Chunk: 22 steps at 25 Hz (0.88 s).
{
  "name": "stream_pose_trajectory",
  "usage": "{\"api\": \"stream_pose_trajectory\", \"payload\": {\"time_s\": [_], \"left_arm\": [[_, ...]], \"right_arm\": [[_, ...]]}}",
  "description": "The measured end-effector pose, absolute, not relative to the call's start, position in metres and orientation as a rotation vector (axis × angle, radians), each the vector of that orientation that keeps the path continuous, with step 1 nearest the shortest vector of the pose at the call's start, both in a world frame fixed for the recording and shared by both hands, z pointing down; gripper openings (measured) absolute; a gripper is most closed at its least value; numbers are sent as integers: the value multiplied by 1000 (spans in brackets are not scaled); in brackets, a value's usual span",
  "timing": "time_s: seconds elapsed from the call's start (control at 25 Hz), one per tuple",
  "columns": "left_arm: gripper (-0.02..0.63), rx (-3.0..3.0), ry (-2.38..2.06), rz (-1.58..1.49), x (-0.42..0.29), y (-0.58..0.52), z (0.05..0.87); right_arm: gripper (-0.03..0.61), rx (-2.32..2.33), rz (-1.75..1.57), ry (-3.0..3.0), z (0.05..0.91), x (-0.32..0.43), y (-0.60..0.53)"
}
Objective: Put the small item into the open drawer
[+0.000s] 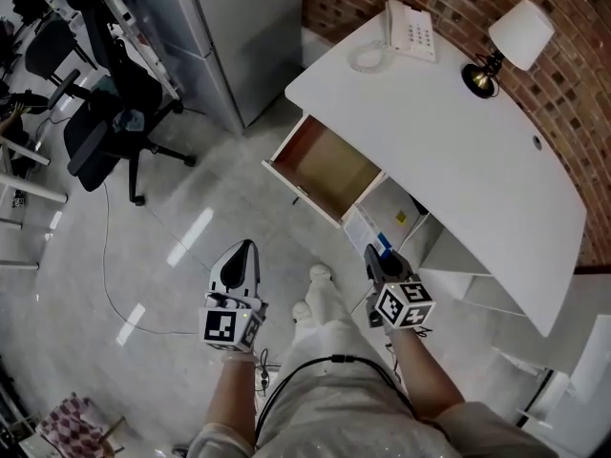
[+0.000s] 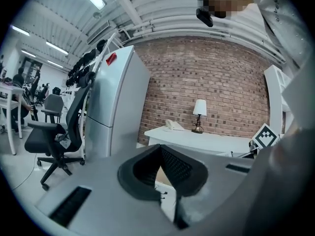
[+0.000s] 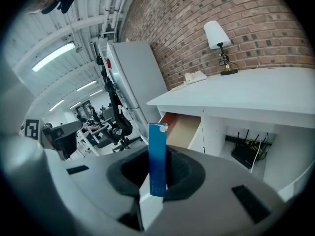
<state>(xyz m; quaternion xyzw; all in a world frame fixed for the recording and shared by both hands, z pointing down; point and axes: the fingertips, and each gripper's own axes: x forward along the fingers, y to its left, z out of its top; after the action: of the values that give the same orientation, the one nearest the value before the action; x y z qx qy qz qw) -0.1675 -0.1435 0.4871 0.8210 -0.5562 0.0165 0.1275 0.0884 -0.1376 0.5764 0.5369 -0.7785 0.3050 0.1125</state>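
My right gripper [image 1: 375, 255] is shut on a slim blue and white box [image 1: 384, 248], which stands upright between the pads [image 3: 158, 149]. It hovers over the floor, just in front of the white desk [image 1: 449, 141]. The open drawer [image 1: 332, 168] juts out from the desk's left end, up and to the left of this gripper, and its wooden inside [image 3: 183, 129] looks bare. My left gripper [image 1: 245, 249] hangs over the floor further left, its jaws closed to a point with nothing in them [image 2: 161, 154].
A phone [image 1: 410, 31] and a lamp [image 1: 511, 41] stand on the desk by the brick wall. A tall grey cabinet [image 1: 229, 36] rises left of the drawer, with a black office chair [image 1: 105, 132] beyond. Under the desk, an open compartment [image 1: 396, 213] holds small items.
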Motion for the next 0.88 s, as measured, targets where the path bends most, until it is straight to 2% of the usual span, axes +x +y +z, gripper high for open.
{"api": "stream_pose_trajectory", "payload": {"time_s": [0.44, 0.88], "left_arm": [[2, 2289, -1615, 44, -158, -203, 523], [2, 2227, -1642, 64, -156, -232, 554]], "right_arm": [[61, 1499, 924, -2187, 630, 87, -198], [61, 1213, 587, -2073, 687, 76, -241]]}}
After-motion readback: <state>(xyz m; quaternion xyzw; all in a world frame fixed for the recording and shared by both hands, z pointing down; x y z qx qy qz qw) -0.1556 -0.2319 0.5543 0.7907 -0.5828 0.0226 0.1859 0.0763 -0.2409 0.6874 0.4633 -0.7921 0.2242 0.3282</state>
